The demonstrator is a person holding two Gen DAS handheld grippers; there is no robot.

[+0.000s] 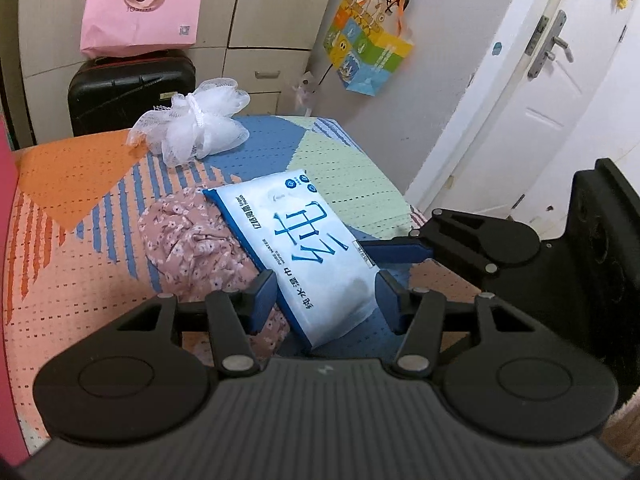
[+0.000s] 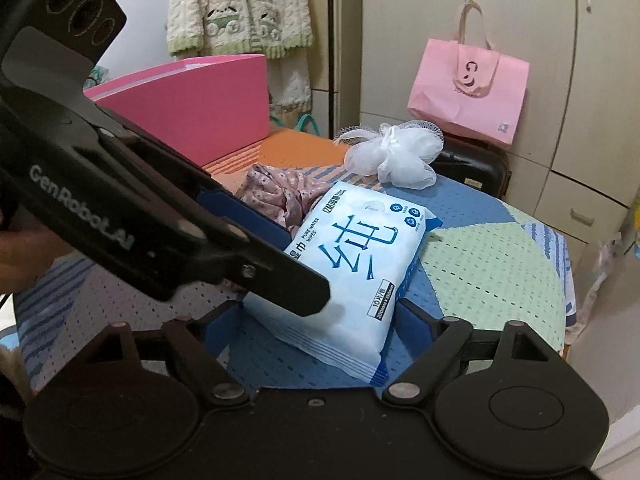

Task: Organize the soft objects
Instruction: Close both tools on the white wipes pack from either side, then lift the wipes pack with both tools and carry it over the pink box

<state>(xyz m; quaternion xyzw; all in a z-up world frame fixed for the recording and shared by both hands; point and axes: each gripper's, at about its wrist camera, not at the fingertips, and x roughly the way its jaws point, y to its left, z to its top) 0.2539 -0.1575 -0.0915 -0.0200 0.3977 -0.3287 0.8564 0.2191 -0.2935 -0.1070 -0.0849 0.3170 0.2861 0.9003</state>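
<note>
A light blue pack of wet wipes (image 1: 312, 248) (image 2: 360, 264) lies on the patterned tablecloth, its far left edge resting on a crumpled pink floral cloth (image 1: 192, 248) (image 2: 280, 192). My left gripper (image 1: 326, 292) is shut on the pack's near end, a blue pad pressing each long side. My right gripper (image 2: 320, 312) straddles the pack's other near corner with its jaws open and gaps at both pads; one of its fingers (image 1: 396, 248) shows beside the pack's right edge. A white mesh bath puff (image 1: 200, 124) (image 2: 396, 152) sits farther back on the table.
An open pink box (image 2: 192, 100) stands at the table's far left. Behind the table are a black suitcase (image 1: 128, 92) with a pink bag (image 1: 140, 8) on it, and cupboards. The table's right edge (image 1: 404, 200) drops toward a white door (image 1: 520, 100).
</note>
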